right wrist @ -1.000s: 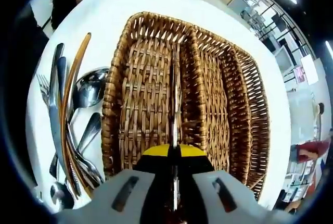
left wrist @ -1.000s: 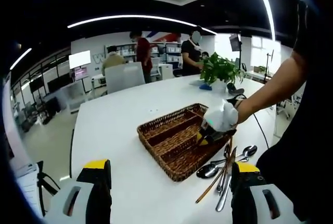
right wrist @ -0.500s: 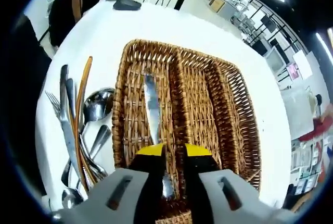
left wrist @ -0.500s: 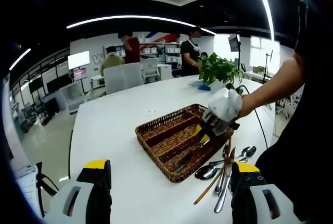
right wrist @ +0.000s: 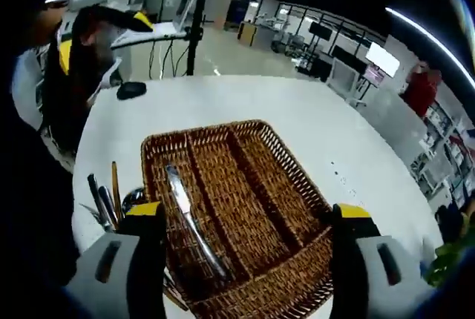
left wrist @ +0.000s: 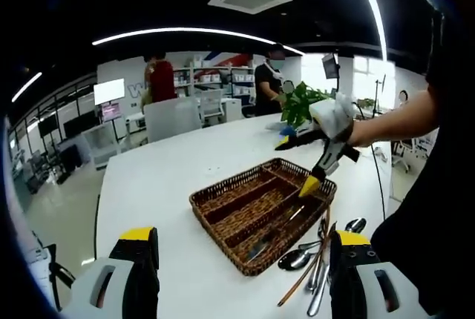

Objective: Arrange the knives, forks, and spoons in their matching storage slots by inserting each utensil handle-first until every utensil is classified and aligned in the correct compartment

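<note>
A brown wicker basket (right wrist: 297,178) with three long slots sits on the white table. One knife (right wrist: 189,219) lies in the slot nearest the loose pile of spoons, forks and knives (right wrist: 107,204). My right gripper (right wrist: 246,211) hangs open above the basket with nothing between its jaws. In the left gripper view that right gripper (left wrist: 295,165) is raised over the basket (left wrist: 223,193), and the knife (left wrist: 278,228) rests inside it. The loose utensils (left wrist: 319,260) lie beside the basket's near right corner. My left gripper (left wrist: 243,237) stands open and empty, well short of the basket.
A potted plant (left wrist: 312,100) stands at the far side of the table, and a black mouse-like object (right wrist: 132,89) lies past the basket. People stand in the office behind. Bare white tabletop (left wrist: 163,185) stretches to the left of the basket.
My right gripper opened and let go of the knife, which now lies in the basket's outer slot. It then rose up and away from the basket. The left gripper stayed put.
</note>
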